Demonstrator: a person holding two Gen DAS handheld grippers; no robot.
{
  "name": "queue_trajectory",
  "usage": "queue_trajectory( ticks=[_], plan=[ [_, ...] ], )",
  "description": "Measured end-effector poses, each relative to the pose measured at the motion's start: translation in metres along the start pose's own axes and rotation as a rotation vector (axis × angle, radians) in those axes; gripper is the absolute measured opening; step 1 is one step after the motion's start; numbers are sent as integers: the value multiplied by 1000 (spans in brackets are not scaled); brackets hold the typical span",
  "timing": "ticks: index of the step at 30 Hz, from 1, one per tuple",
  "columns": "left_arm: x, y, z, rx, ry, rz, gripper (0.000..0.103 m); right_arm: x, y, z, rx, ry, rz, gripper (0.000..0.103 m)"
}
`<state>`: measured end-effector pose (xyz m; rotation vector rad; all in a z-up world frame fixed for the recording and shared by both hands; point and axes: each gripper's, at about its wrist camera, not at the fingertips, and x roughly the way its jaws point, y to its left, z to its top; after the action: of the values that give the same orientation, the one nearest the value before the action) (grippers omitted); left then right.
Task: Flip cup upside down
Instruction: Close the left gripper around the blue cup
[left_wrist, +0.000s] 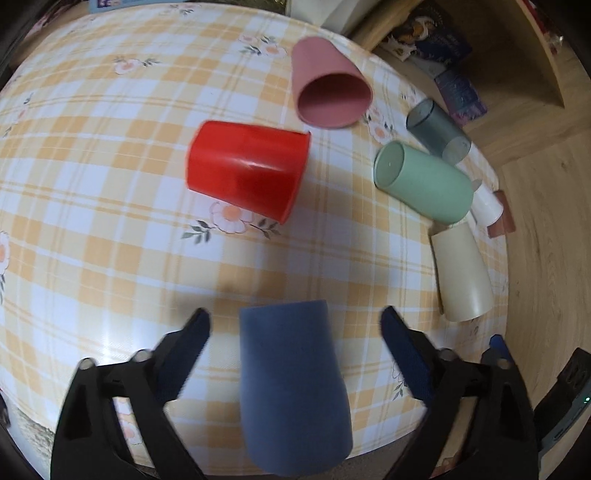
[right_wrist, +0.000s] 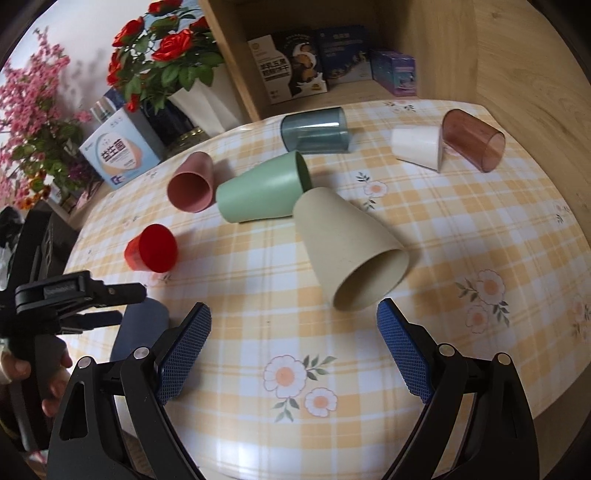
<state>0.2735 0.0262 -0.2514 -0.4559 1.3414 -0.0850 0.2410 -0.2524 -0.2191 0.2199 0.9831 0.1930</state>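
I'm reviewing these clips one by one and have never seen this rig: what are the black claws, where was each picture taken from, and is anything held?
No robot: a person carries two hand-held grippers, each with a fisheye camera looking along its fingers. The left gripper is open around a blue cup, not clamping it. The right gripper is open, nothing between its fingers. On the checked tablecloth lie red, pink, green, cream, white, grey-blue and brown cups.

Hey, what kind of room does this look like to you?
Probably a home living or dining room: a table under a yellow checked floral tablecloth, artificial roses in a vase beside it, and a wooden shelf holding snack boxes. Plastic cups lie scattered across the table.
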Motion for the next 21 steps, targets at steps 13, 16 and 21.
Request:
queue_trajectory(
  ticks=[13, 16, 21],
  plan=[
    [23, -3, -5, 22, 45, 25, 58, 0, -4, -1, 16, 10, -3, 88],
    [19, 0, -8, 23, 31, -5, 55, -1, -6, -2, 25, 14, -6, 88],
    [5, 2, -19, 44, -19, -52, 54, -1, -5, -2, 25, 22, -3, 88]
  ],
)
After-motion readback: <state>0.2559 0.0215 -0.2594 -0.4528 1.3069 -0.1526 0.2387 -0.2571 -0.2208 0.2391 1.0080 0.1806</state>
